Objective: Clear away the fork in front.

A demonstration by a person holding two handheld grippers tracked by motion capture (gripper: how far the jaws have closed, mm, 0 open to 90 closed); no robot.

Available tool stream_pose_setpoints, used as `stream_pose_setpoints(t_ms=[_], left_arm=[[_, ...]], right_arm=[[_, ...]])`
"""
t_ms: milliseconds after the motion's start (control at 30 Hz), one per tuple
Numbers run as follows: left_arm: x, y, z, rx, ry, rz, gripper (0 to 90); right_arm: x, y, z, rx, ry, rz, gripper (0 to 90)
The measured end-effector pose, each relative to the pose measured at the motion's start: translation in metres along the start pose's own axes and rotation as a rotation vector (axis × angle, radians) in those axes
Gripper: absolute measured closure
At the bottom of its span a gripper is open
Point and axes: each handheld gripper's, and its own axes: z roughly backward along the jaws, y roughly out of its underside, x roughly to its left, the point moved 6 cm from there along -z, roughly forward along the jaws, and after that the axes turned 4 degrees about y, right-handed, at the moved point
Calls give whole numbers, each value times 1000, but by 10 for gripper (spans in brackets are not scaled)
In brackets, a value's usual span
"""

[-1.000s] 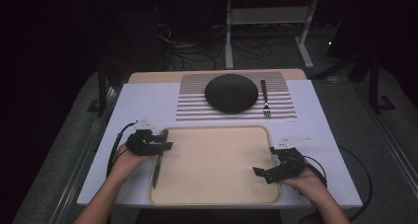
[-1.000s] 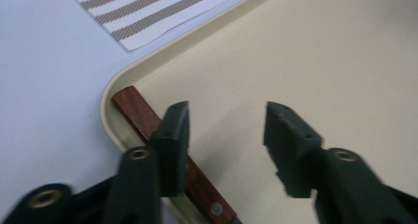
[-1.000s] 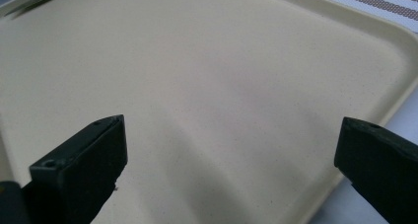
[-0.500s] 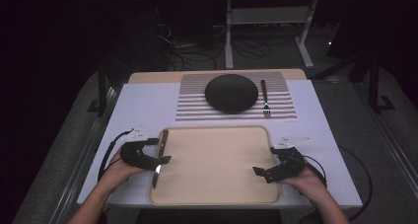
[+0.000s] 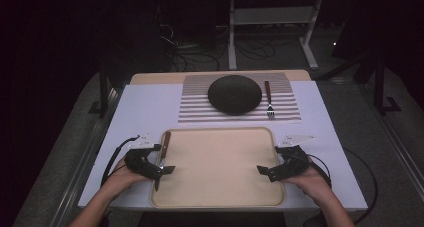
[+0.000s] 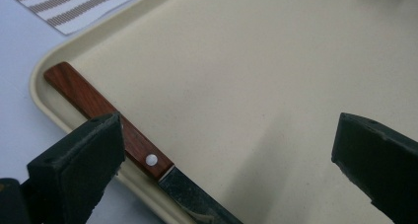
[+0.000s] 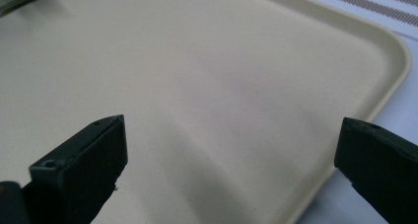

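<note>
wooden-handled knife (image 5: 162, 152) lies along the left edge of the beige tray (image 5: 220, 162), long axis front to back, handle far. left gripper (image 5: 160, 169), jaws just spread wide, hovers beside it, nothing pinched. right gripper (image 5: 265, 171) spread, farther off.

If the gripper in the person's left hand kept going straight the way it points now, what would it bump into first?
Probably the bare floor of the beige tray. The left gripper, jaws just opened, aims down across it; the wooden-handled knife lies by its left jaw, slightly off that line. Depth is hard to judge.
</note>
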Motion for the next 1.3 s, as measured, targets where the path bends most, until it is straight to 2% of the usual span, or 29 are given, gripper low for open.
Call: stream_pose_setpoints(t_ms=[100,367,467,700,833,933,1033,1233,1300], left_arm=[[0,1,0,4,-6,-7,0],[1,0,1,-5,-13,-2,0],[0,0,0,-5,-7,4,0],[0,0,-3,7,-8,-1,0],[2,-1,-2,2,-15,10,0],[2,-2,0,-9,-16,3,0],[2,-2,1,-11,-16,5,0],[1,-2,1,-16,-2,6,0],[1,-2,1,-20,-2,8,0]], right_arm=[[-3,-6,1,-5,4,-22,0],[-20,-16,-12,42,39,-68,0],[-26,-22,-15,51,46,-75,34],[-40,-43,-20,43,72,-84,228],[-51,-55,-25,41,92,-83,408],[-61,-63,-31,45,114,-87,530],[-71,-72,-34,25,122,-97,647],[-92,-85,-44,39,144,-106,826],[-98,-89,-48,43,146,-116,862]])
